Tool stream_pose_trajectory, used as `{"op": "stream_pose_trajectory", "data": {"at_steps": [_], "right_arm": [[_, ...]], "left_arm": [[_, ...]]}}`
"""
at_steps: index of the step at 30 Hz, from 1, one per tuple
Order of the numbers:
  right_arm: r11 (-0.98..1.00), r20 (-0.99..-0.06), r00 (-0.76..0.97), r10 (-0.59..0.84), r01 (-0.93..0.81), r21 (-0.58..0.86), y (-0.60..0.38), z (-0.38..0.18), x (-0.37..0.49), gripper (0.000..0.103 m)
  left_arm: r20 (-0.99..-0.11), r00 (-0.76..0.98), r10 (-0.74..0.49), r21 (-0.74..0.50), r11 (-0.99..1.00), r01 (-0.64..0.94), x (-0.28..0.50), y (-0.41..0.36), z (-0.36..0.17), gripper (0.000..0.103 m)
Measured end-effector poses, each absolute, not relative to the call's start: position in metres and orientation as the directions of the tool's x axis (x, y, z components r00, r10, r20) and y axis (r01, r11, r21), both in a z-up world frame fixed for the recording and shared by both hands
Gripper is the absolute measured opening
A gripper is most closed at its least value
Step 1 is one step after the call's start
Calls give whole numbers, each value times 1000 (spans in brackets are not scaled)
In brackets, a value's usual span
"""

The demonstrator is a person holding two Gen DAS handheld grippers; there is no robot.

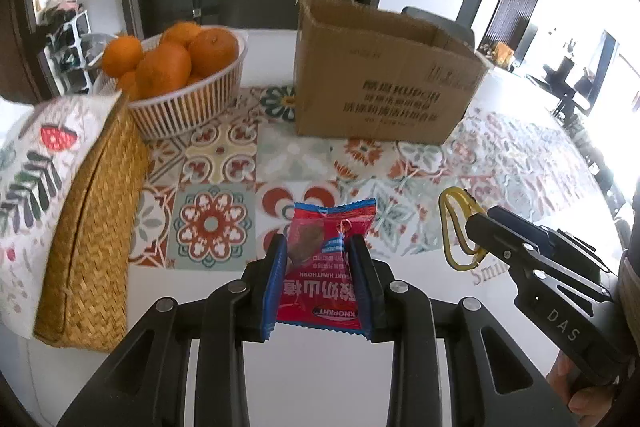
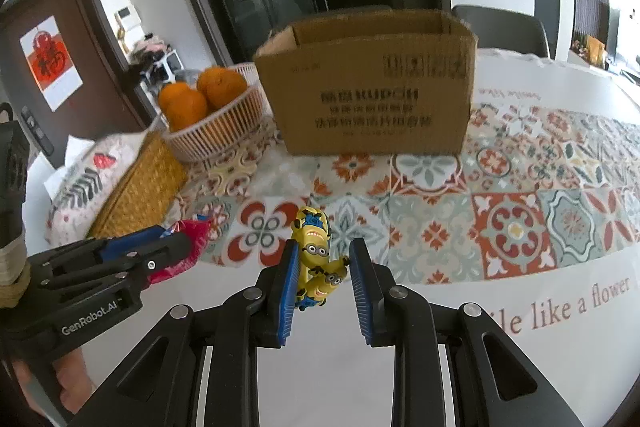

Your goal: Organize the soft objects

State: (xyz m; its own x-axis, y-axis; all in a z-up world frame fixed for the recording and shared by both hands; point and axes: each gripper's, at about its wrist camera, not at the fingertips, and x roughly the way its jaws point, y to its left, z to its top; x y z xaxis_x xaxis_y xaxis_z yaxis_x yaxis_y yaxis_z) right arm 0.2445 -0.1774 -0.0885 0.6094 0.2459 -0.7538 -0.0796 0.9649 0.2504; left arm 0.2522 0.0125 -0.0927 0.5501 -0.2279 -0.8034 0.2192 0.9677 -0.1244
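Note:
My left gripper (image 1: 318, 251) has its blue pads pressed on both sides of a red snack packet (image 1: 324, 259), which it holds just above the table; the packet also shows in the right wrist view (image 2: 188, 247). My right gripper (image 2: 324, 259) is around a yellow minion toy (image 2: 316, 259) on a yellow loop (image 1: 456, 227). The toy touches the left pad, and a gap shows at the right pad. An open cardboard box (image 1: 380, 83) stands on the patterned cloth beyond both grippers; it also shows in the right wrist view (image 2: 372, 95).
A white ribbed basket (image 1: 188, 103) holding oranges (image 1: 172, 59) stands at the back left. A woven straw tissue holder (image 1: 92, 227) with a floral cloth lies at the left. The patterned tablecloth (image 2: 500, 211) runs to the right. Dark chairs stand behind the table.

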Motion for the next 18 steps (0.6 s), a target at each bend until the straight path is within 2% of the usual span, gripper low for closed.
{"op": "stream_pose_trajectory", "data": {"at_steps": [18], "right_arm": [[967,-653,725,216,-67,245,-199,-39,253,27]], "left_arm": [[-718,642,-271,-113,954,276,269,-11,-40,31]]}}
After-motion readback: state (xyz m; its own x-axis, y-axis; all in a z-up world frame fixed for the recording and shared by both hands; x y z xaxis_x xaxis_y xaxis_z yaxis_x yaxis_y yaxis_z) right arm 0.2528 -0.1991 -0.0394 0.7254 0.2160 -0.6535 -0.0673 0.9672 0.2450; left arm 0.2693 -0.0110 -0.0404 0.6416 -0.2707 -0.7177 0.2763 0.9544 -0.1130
